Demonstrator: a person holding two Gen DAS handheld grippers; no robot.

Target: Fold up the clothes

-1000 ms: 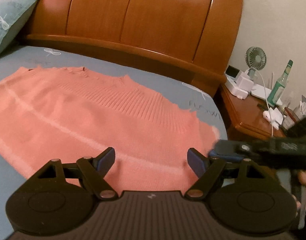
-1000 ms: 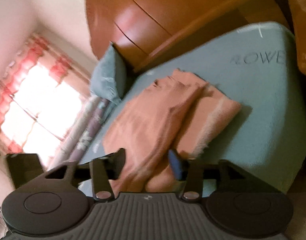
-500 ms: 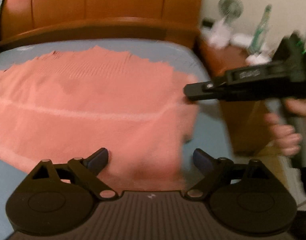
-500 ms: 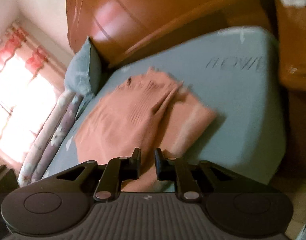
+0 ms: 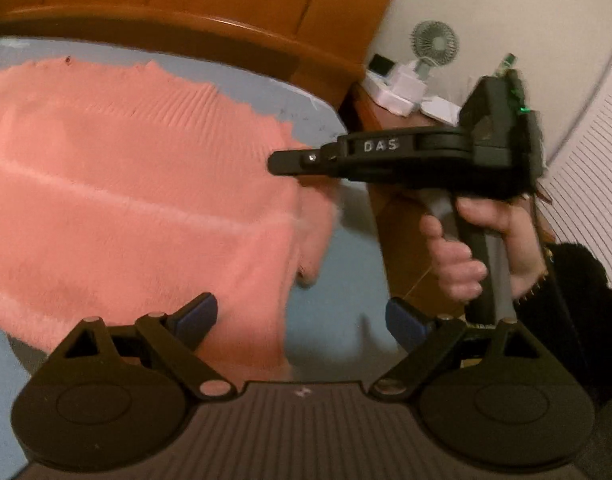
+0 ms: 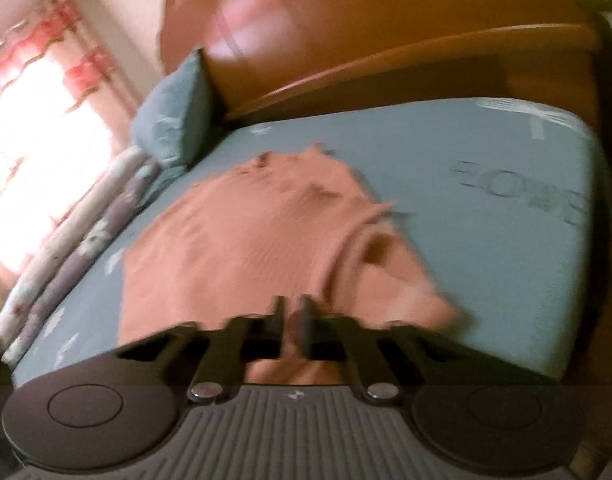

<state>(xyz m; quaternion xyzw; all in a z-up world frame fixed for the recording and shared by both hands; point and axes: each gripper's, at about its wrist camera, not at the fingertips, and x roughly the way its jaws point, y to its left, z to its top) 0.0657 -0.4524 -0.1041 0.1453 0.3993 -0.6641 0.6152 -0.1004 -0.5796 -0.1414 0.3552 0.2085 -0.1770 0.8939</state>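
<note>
Fold in progress: right gripper pinched an edge of the garment, lifted.

The salmon-pink knitted sweater lay spread across the blue-grey bed sheet, filling the left half of the left-wrist frame. The right gripper had its fingers nearly closed on a lifted pink fold at lower centre; a raised flap showed right of centre. The left gripper stood wide open, holding nothing, over the sweater's near edge. Judgement: at least one fold was partly formed; flattening and further folds remained.
</note>
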